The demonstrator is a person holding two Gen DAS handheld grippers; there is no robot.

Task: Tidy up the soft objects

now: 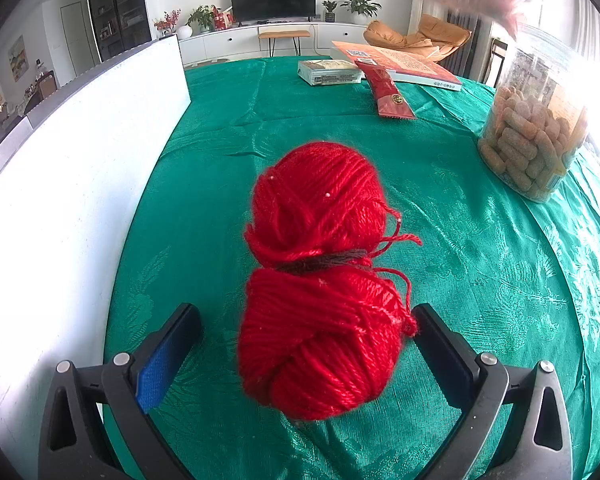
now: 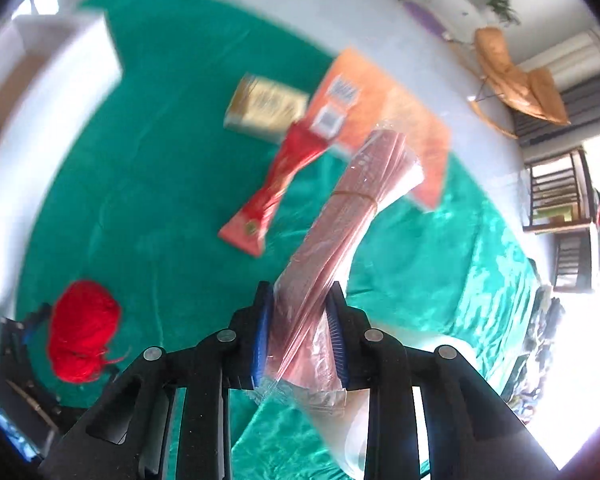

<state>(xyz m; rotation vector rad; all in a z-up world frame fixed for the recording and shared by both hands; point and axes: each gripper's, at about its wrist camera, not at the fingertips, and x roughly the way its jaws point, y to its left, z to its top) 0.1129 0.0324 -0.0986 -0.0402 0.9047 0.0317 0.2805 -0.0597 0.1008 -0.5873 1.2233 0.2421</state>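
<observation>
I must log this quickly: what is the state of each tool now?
Left tool: open, red yarn between its fingers, not pressed.
Right tool: closed on the pink plastic-wrapped bundle.

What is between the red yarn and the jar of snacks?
Nothing but bare green tablecloth lies between the red yarn and the jar of snacks, as the left wrist view shows.

I see a glossy green damask cloth (image 1: 480, 280) covering the table. The red yarn (image 1: 320, 280) looks soft, matt and fibrous. My right tongs (image 2: 300, 336), matt black plastic, pinch a pink bundle (image 2: 332, 248) in shiny, crinkled clear film. The jar (image 1: 536, 120) is clear plastic.
</observation>
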